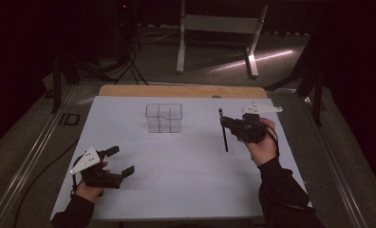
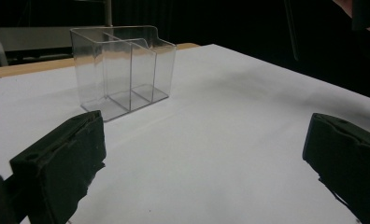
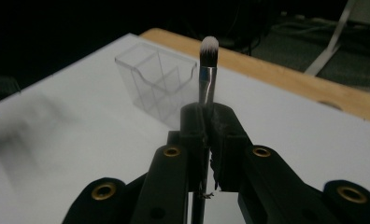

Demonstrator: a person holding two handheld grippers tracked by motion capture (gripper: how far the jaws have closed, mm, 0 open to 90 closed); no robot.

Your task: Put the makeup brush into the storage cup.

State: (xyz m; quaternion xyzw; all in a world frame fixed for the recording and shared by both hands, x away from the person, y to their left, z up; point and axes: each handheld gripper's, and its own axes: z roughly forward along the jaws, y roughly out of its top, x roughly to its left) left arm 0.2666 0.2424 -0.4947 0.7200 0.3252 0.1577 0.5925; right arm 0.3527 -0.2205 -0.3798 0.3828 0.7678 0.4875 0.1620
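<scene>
Here, line by line, is how your two hands and the things on the table stand.

Right gripper [image 1: 228, 124]: your jaws are clamped together on a makeup brush [image 1: 223, 134], on the right side of the table, a little nearer you than the organiser.
Brush, high view: it runs from a far end beside the gripper's tip to a near end that points back toward you; its dark handle hangs below the jaws over the white sheet.
Brush, right gripper view: the brush [image 3: 207, 70] rises upright out of the closed right gripper [image 3: 207, 116], with a silver ferrule and a pale, rounded tuft of bristles at the top.
Left gripper [image 1: 118, 161]: your jaws stand wide apart with nothing between them, low over the near left part of the table.
Left gripper view: the two black pads [image 2: 61, 158] frame bare white sheet, and the gripper [image 2: 202, 154] looks toward the organiser.
Organiser [image 1: 164, 118]: a clear plastic box with inner dividers stands upright at the far middle of the table, well apart from both grippers.
Organiser, close views: its compartments [image 2: 122, 70] look empty; in the right gripper view it [image 3: 155, 84] sits just behind and left of the brush tip.
Table [image 1: 176, 190]: a white sheet covers it, with a wooden edge [image 1: 181, 91] showing along the far side.
Hands: your right hand [image 1: 261, 145] grips its tool from the near side; your left hand [image 1: 89, 190] does likewise.
</scene>
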